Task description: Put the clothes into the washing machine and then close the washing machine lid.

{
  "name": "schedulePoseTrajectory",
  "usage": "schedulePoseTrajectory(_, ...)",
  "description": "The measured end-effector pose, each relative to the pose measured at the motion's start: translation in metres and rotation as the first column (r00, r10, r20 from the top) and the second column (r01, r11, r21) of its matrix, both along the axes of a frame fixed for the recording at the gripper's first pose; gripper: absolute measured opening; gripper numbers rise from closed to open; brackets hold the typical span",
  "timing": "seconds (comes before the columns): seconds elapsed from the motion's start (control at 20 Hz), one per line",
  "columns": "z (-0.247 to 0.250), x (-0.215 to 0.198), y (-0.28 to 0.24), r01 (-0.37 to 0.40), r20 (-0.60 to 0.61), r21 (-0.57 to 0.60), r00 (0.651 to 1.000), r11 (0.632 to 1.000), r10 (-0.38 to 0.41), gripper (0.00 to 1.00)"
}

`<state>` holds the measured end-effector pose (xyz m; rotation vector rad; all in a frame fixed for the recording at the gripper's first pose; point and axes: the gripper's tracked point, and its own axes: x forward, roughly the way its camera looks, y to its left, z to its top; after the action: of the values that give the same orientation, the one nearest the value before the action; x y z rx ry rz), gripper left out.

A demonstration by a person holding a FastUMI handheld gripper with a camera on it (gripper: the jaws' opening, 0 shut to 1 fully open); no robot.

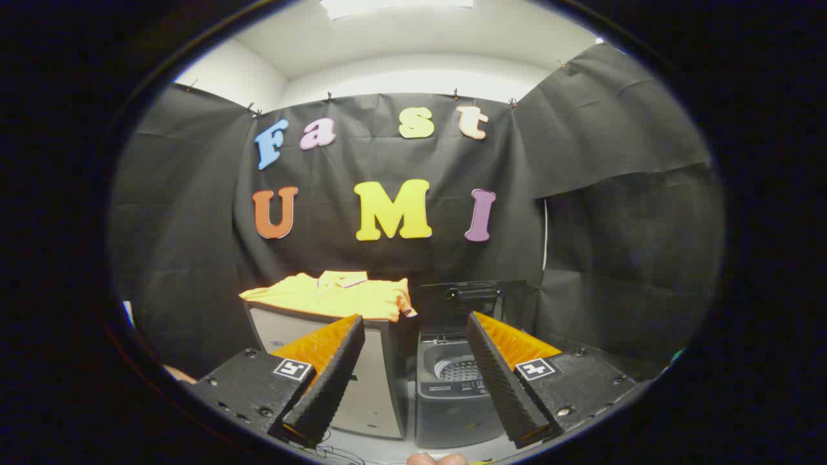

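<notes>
- The gripper [413,336] points straight ahead, held level.
- Its jaws stand wide apart and hold nothing.
- A bit of a hand [437,459] peeks in below them.

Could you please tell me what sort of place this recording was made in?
Likely a staged laundry booth: black cloth walls, a small washing machine with lid up, an orange shirt on a cabinet. The open tongs hold nothing.
</notes>
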<state>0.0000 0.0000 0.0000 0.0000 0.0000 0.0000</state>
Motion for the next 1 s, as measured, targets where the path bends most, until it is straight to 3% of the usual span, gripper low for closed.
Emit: schedulePoseTrajectory(1.0,-0.005,0.014,-0.027,-0.010,-0.051,0.015,0.999,1.000,0.011,0.99)
